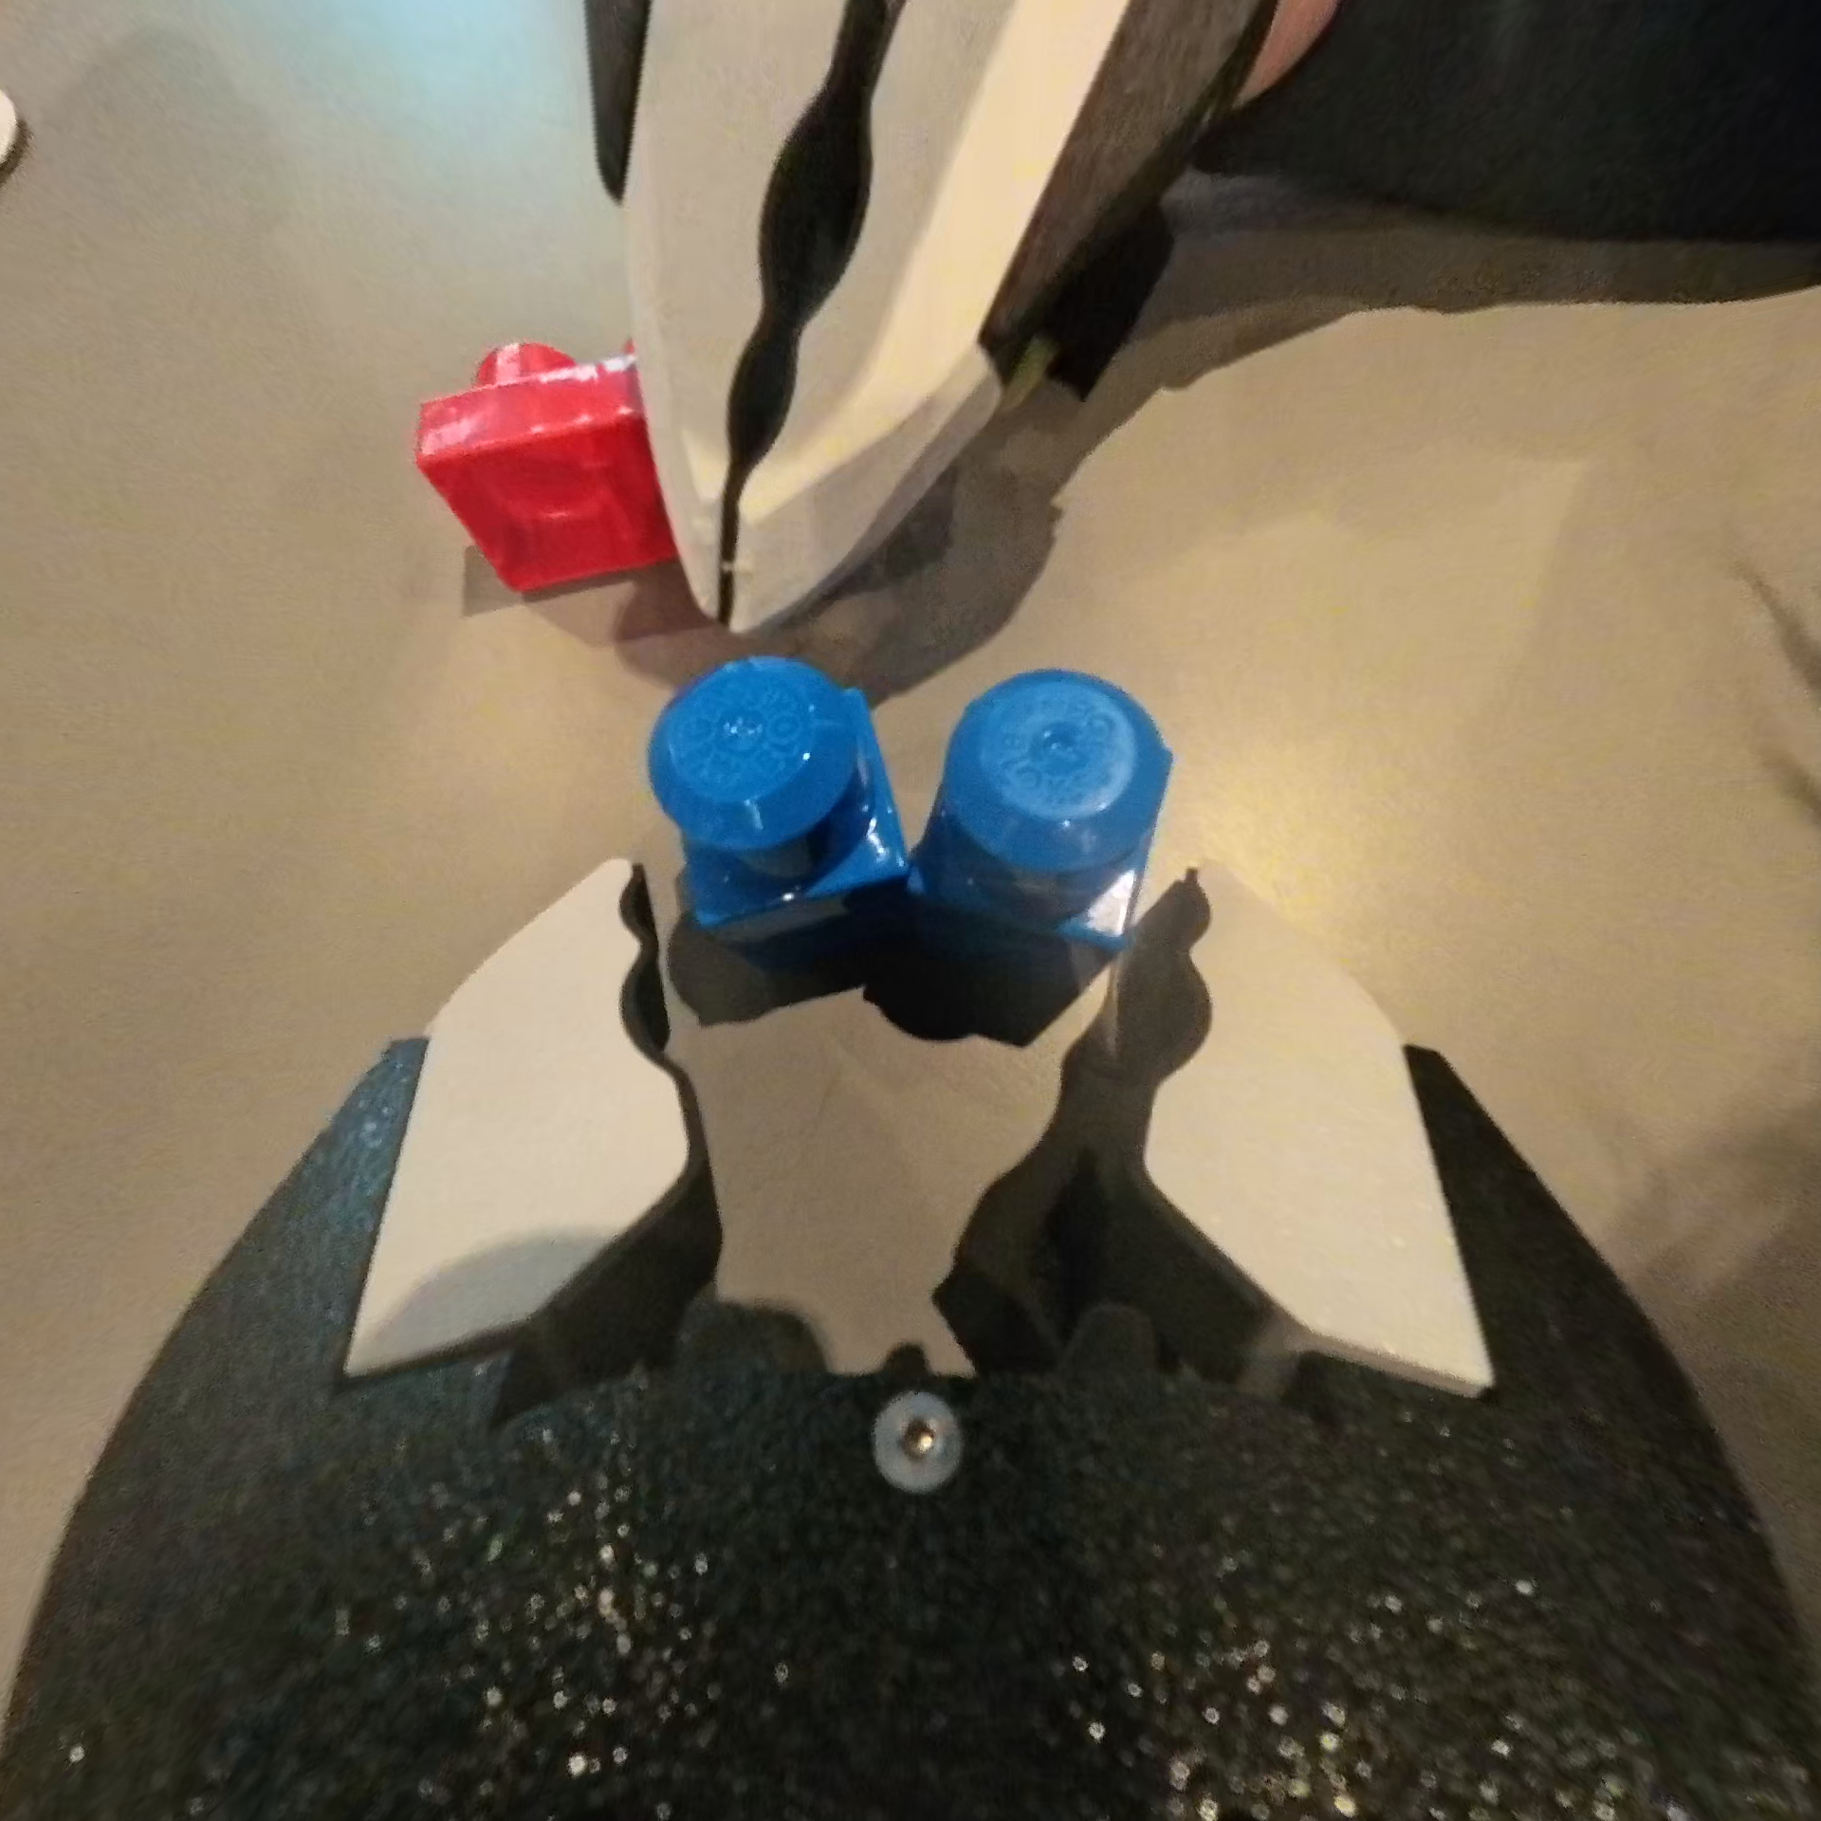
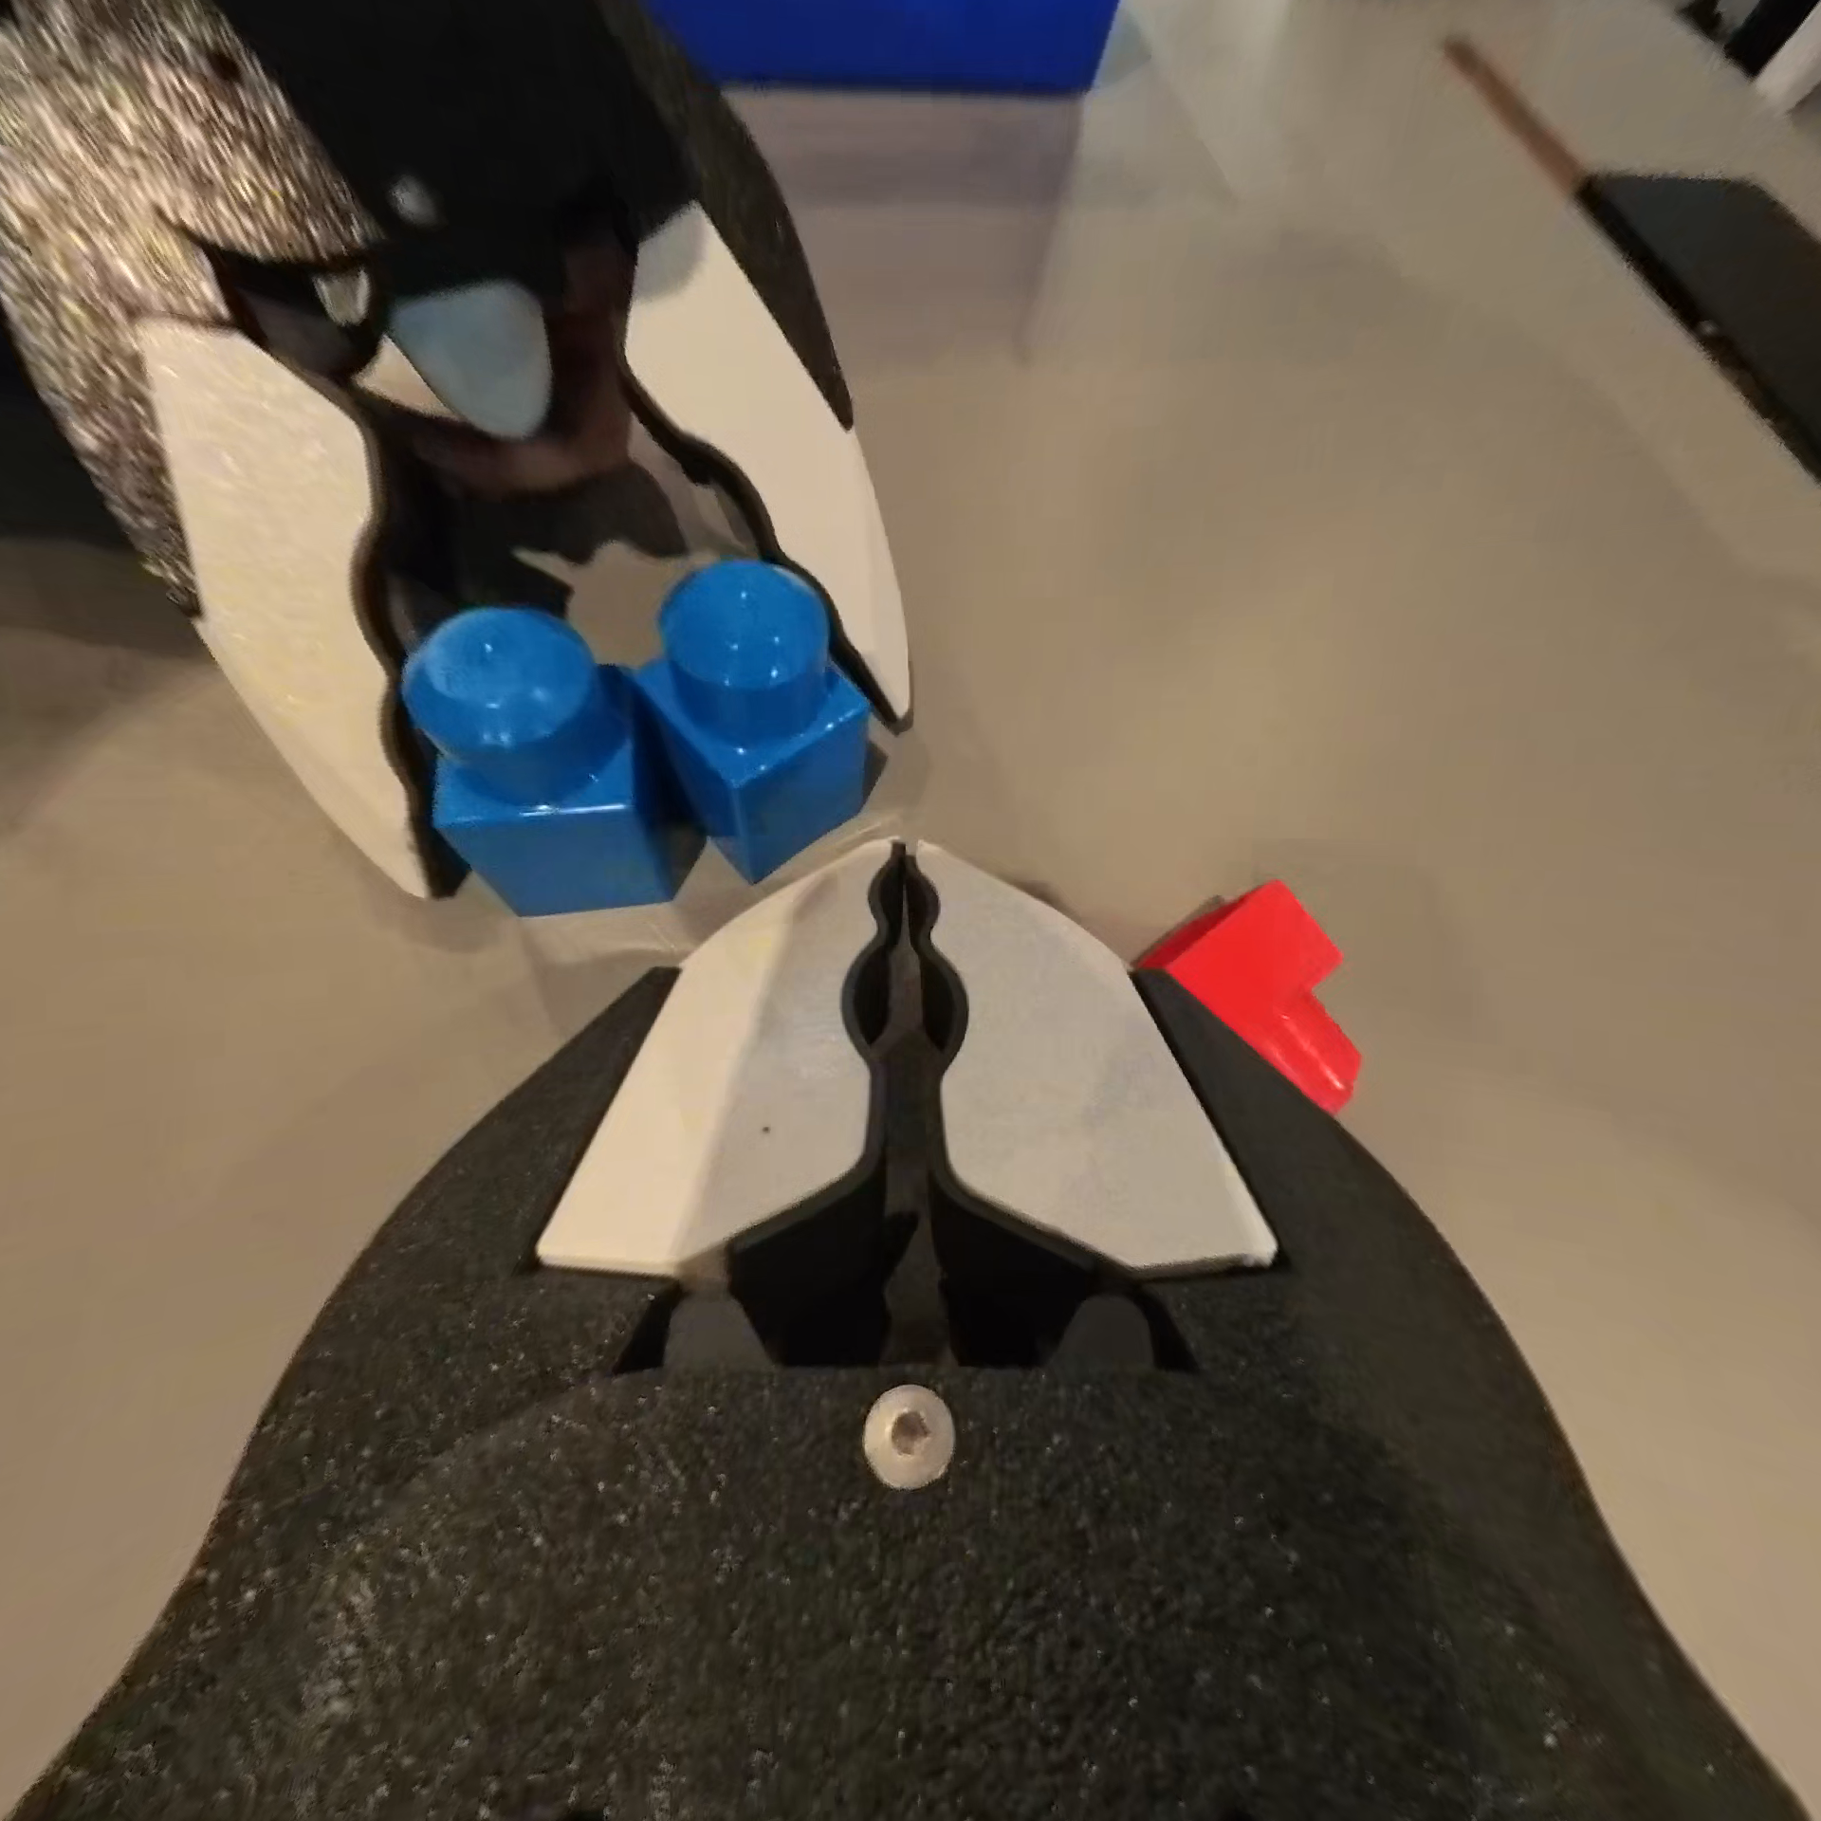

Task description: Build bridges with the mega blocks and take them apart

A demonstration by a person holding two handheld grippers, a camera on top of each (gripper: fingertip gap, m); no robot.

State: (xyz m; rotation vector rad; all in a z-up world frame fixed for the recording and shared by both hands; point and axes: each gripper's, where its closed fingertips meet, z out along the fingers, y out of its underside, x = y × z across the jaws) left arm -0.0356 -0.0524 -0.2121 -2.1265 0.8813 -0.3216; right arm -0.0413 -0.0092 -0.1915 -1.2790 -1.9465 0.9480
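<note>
Two small blue plastic one-stud blocks stand side by side on the beige worktop (image 1: 246,690), studs up, sides touching or v. nearly so: the left blue block (image 1: 778,838) and the right blue block (image 1: 1035,847) as the left wrist view has them. The left tongs (image 1: 911,877) are open wide, white fingers straddling the pair from outside; the right-hand finger looks to be touching or just beside the right blue block, the other has a small gap to its block, so nothing is gripped yet. The right tongs (image 2: 902,857) are closed on nothing, tips pressed together, hovering just beside the far side of the pair w/ tips low near the worktop. A red plastic one-stud block (image 1: 537,473) lies tipped on its side, near the right tongs, apart from the blue ones. Prob. the step: set the two blue blocks as bridge piers, or gather them. To do it well: centre the left tongs so both fingers meet the block walls, not the studs, close slowly & evenly so neither block pivots or pops out, and keep the right tongs clear or use them as a backstop.
</note>
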